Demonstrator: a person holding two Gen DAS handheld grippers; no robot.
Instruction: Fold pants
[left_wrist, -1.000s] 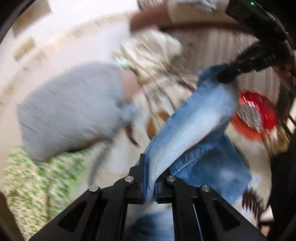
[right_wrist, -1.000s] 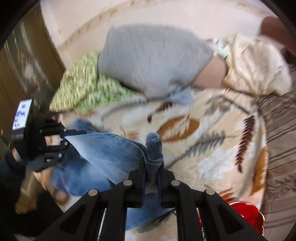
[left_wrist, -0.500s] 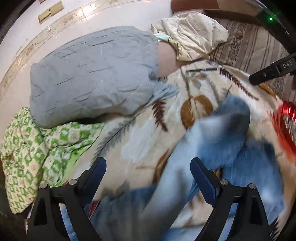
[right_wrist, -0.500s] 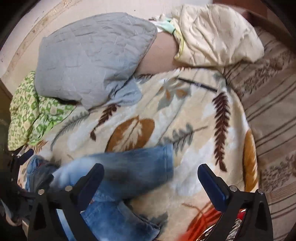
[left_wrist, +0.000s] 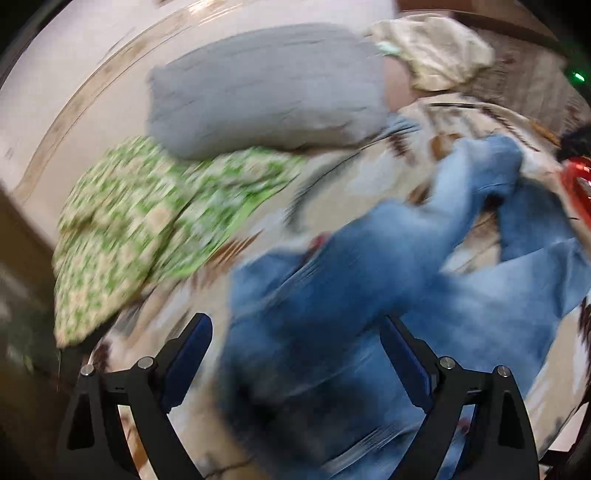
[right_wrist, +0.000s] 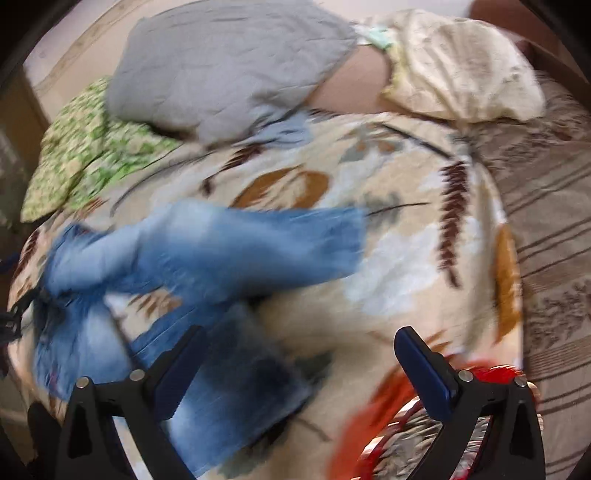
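both grippers are wide open w/ nothing pinched. left gripper (left_wrist: 295, 354) hangs over the jeans (left_wrist: 332, 295), jaws spread well apart, denim lying under and between them but the blue pads aren't pressing on it. right gripper (right_wrist: 299, 365) also has its jaws wide; under its left finger is a darker bit of the jeans (right_wrist: 207, 254), under its right finger a red round thing (right_wrist: 417, 424) w/ a pale patterned middle, too blurred to say what it is.

the jeans lie loose and rumpled on the leaf-print blanket (right_wrist: 399, 258) on the bed, not folded. from the right wrist view one pale leg runs across the blanket toward the middle, the rest bunched at the left. from the left wrist view the bulk sits right below the gripper and a leg stretches off toward the red thing (left_wrist: 576, 184) at the edge.

behind the blanket: a grey pillow (right_wrist: 229, 70), a green-and-white patterned cloth (right_wrist: 88, 155) beside it, a cream pillow (right_wrist: 461, 70) further right. a striped brown bedcover (right_wrist: 554, 206) shows beside the blanket. both views are smeared w/ motion blur, so fine detail is lost.
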